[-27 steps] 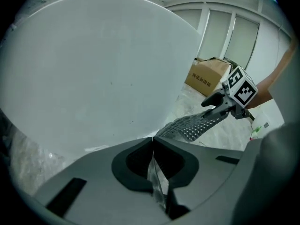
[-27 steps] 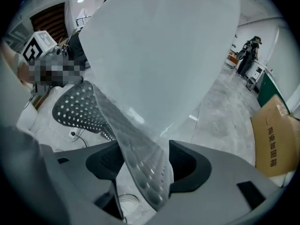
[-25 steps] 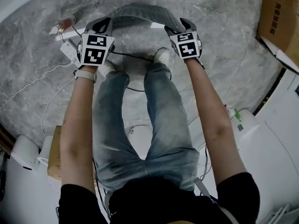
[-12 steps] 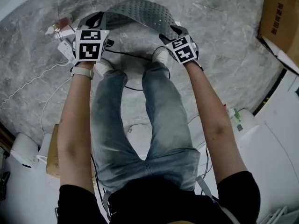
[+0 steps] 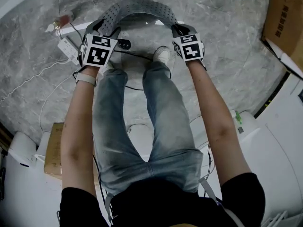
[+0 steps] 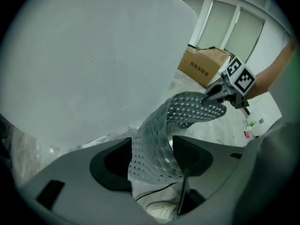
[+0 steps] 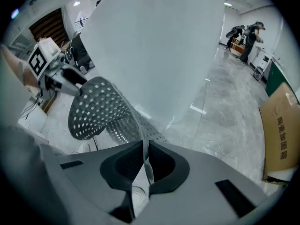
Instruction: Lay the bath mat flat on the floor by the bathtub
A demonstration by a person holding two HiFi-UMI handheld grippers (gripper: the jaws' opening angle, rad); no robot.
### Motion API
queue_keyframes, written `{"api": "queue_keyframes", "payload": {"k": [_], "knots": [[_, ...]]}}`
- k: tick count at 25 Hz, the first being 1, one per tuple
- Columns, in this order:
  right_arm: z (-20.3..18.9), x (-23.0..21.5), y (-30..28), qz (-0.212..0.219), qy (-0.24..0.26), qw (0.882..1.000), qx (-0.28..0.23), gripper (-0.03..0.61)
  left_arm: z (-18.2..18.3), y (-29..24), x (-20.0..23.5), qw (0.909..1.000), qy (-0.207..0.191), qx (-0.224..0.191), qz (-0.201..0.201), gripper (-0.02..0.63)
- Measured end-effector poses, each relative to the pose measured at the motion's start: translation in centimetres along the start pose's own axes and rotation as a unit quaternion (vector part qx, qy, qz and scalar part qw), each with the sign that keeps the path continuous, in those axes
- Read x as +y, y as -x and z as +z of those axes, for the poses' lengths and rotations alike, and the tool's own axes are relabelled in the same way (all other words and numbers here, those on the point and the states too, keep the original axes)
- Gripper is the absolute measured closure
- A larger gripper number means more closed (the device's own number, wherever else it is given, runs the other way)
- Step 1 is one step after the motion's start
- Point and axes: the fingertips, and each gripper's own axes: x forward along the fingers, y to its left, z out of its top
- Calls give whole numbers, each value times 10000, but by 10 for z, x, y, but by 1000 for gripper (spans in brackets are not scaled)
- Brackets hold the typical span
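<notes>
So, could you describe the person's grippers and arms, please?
Left gripper and right gripper are dark grey with black-and-white marker cubes. Short black sleeves; white left wrist strap. Left jaws just opened around the mat; right jaws just closed on it.

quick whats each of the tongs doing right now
left tongs: open, just opened, bath mat between them, not pinched
right tongs: just closed, shut on the bath mat's edge

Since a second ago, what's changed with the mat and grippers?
Left gripper jaws have just opened; the bath mat still hangs between them. Right gripper jaws have just closed, pinching the mat's other end. The mat's arch stands a little taller. Power strip and cardboard box unmoved.
</notes>
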Motion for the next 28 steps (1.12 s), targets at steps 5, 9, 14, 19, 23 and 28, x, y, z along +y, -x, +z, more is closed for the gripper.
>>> {"api": "queue_keyframes", "payload": {"k": [5, 9, 14, 19, 23, 28], "knots": [[13, -11, 12, -109, -173, 9996, -202, 531, -40, -16, -37, 9979, -38, 602, -247, 314], [30, -25, 19, -241, -290, 9984, -413, 531, -76, -29, -51, 9935, -289, 1085, -164, 405], [47, -23, 21, -279, 123, 9981, -529, 531, -83, -34, -48, 9961, -192, 864, 61, 576], [64, -28, 32, -532, 339, 9952, -746, 531, -49, -11, -15, 9930, -596, 503, 887, 586], [81, -31, 46, -709, 538, 9913, -966, 529, -4, 20, 20, 9829, -1122, 60, 1461, 588], [98, -29, 50, -884, 770, 9867, -1125, 529, 39, 44, 49, 9492, -2183, -268, 2249, 588]]}}
